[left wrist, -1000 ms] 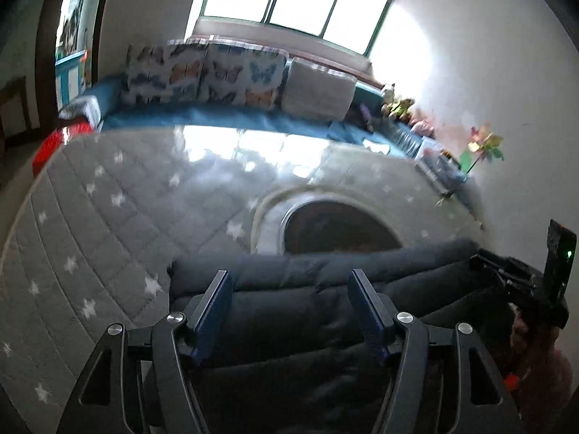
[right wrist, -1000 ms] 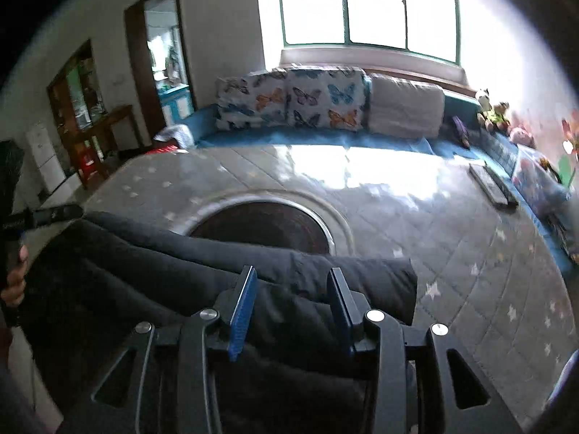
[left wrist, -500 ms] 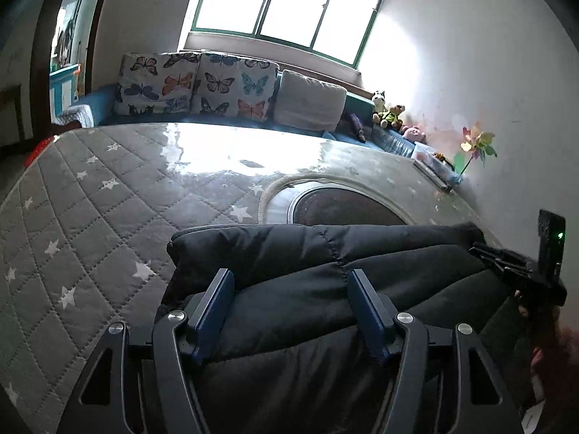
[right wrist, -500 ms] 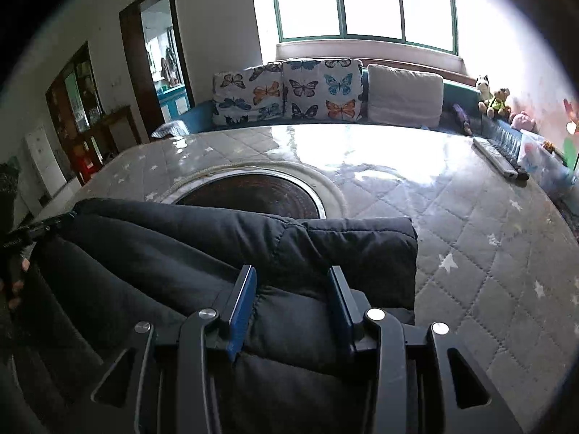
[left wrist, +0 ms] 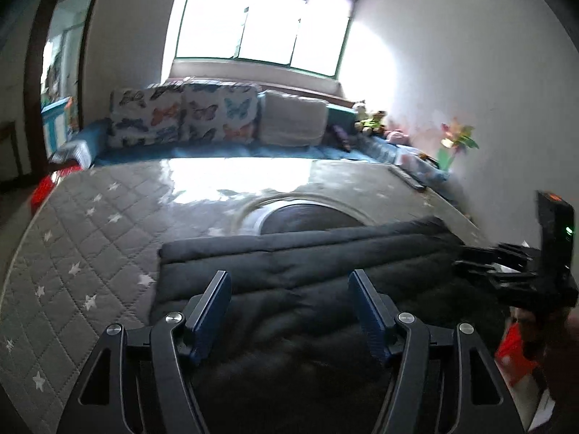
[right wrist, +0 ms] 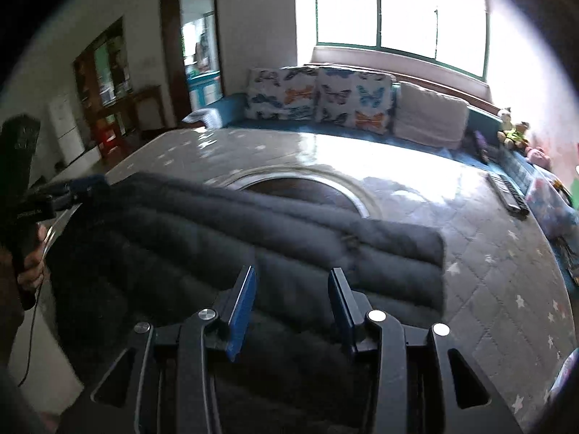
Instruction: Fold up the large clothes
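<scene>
The dark padded coat (left wrist: 307, 264) lies across the near part of the table (left wrist: 90, 238), which is covered with a grey star-quilted cloth; its far edge is a thick folded roll running left to right just short of the round dark inset (left wrist: 307, 217) in the table's middle. The step in hand looks like carrying or setting down a fold. The left gripper (left wrist: 289, 311) stands fairly wide with coat fabric bulging between its blue pads; the right gripper (right wrist: 289, 300) is narrower, also with fabric between; whether either really pinches the cloth I cannot tell. Next, the fold probably needs laying flat and both grippers letting go evenly. Compared with a second ago, both views are tilted up, the coat's roll sits lower and nearer, and more of the window (left wrist: 260, 25) and sofa cushions (left wrist: 181, 115) shows.
</scene>
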`<state>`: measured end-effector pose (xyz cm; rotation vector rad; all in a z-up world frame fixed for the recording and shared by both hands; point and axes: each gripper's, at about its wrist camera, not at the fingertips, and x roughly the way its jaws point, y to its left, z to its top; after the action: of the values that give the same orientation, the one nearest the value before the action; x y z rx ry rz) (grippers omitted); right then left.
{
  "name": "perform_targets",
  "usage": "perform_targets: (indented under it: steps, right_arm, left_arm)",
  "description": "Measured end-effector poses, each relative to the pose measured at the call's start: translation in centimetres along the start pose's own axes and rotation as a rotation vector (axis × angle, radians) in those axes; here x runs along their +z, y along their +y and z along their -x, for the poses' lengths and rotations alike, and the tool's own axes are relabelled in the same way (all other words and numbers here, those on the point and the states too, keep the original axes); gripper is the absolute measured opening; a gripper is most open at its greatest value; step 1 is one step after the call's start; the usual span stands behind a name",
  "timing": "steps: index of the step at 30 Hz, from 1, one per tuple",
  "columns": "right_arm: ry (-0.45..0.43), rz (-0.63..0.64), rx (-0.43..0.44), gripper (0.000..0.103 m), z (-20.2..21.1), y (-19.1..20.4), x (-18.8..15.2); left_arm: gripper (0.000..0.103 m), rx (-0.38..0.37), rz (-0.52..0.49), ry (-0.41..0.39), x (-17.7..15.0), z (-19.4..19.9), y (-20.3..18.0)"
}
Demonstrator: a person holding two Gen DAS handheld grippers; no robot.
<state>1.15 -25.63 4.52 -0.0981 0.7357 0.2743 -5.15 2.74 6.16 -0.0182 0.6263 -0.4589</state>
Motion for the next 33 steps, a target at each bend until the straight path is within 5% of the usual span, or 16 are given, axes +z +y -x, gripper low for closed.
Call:
perform_targets:
  steps: [6,10,15,27,33]
  right_arm:
    - [0.012,0.055,0.038,0.046,-0.4,2.6,-1.4]
    - [0.016,0.043,0.032,0.059,-1.2,3.1,-2.5]
    - [-0.01,0.099,-0.054,0.059,-2.3,4.4,-4.0]
    - [-0.057,-0.076,0.026,0.059,1.1,-0.9,-3.9]
    - [-0.02,-0.122,0.062,0.06,-0.8,-2.6,-5.3]
  left_arm:
    - [0.071,0.016,-0.144,0.031,-2.8,-0.1,-4.1]
    - [0.072,0.013,-0.139,0.085,-5.2,-1.8,-4.8]
    - [0.078,0.034,-0.172,0.084,-7.0,-2.8,-5.5]
    - [0.082,0.045,-0.145,0.096,-8.2,-4.3,-6.4]
    - [0.086,0.051,-0.137,0.109,-8.0,-4.7,-6.4]
